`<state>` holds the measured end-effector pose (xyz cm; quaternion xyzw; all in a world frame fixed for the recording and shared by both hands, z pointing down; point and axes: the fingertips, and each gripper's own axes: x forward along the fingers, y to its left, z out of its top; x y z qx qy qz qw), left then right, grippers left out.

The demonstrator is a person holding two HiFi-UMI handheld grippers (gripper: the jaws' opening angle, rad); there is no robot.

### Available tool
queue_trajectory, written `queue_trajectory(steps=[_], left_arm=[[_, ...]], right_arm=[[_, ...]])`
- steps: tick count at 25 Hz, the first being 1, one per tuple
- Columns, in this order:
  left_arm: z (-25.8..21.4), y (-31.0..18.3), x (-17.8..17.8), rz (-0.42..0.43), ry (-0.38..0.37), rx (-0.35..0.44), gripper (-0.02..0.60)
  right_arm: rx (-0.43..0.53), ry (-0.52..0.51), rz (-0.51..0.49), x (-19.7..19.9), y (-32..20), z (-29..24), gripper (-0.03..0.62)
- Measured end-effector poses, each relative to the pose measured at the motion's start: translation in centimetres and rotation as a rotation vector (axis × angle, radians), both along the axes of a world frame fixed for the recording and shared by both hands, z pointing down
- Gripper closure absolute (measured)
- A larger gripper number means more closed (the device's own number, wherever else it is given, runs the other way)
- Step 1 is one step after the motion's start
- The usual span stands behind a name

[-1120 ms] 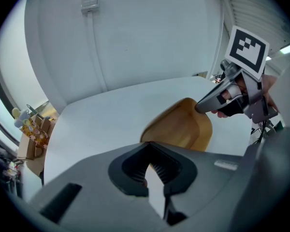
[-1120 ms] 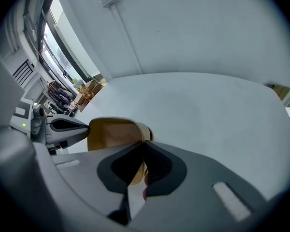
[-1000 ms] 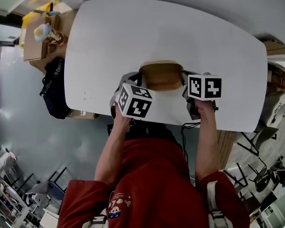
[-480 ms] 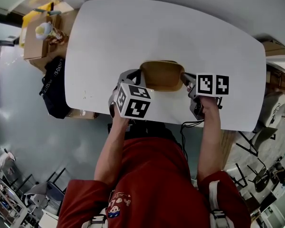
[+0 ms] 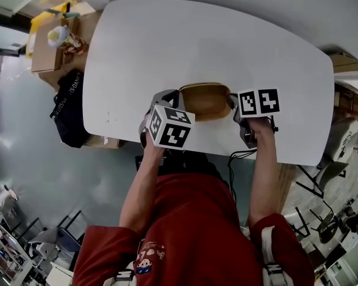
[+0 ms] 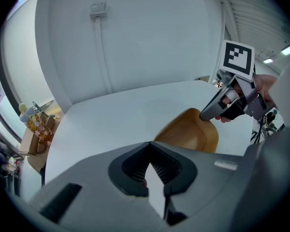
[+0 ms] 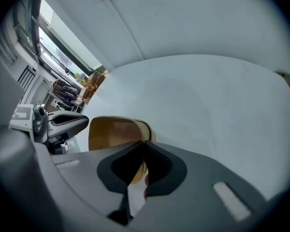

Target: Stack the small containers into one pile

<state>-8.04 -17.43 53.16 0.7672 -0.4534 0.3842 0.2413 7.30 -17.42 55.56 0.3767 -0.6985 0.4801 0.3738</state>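
A tan plastic container (image 5: 206,100) sits on the white table (image 5: 197,34) near its front edge, between my two grippers. In the right gripper view the container (image 7: 113,132) shows a doubled rim on its right side, and that rim runs in between the pads of my right gripper (image 7: 144,146), which is shut on it. My right gripper (image 5: 231,100) is at the container's right end. My left gripper (image 5: 173,95) is at the container's left end, shut. In its own view the left gripper (image 6: 149,153) has nothing visible between its pads, and the container (image 6: 188,132) lies just beyond them.
The table's front edge runs just below both grippers. Left of the table on the floor stand a cardboard box with small items (image 5: 48,46) and a black bag (image 5: 68,109). Chairs (image 5: 340,136) crowd the right side.
The container and my right gripper have shifted a little toward the table's front edge, and the right gripper has tilted. The left gripper has stayed in place.
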Motion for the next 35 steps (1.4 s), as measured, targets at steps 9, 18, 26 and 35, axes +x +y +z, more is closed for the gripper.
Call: queue_trajectory(steps=[9, 18, 26, 35], left_arm=[[1.6, 0.6, -0.3, 0.002, -0.015, -0.016, 0.578], [2.5, 0.7, -0.2, 0.012, -0.02, -0.025, 0.578], [3.2, 0.7, -0.2, 0.014, -0.03, -0.021, 0.578], [3.2, 0.7, -0.1, 0.018, -0.03, -0.009, 0.578]], right_arm=[[0.053, 0.094, -0.029, -0.2, 0.4, 0.7, 0.572], [0.126, 0.063, 0.018, -0.3, 0.3, 0.7, 0.534], [0.233, 0.054, 0.071, -0.3, -0.6, 0.6, 0.551], [0.37, 0.132, 0.036, -0.1, -0.8, 0.1, 0.576]])
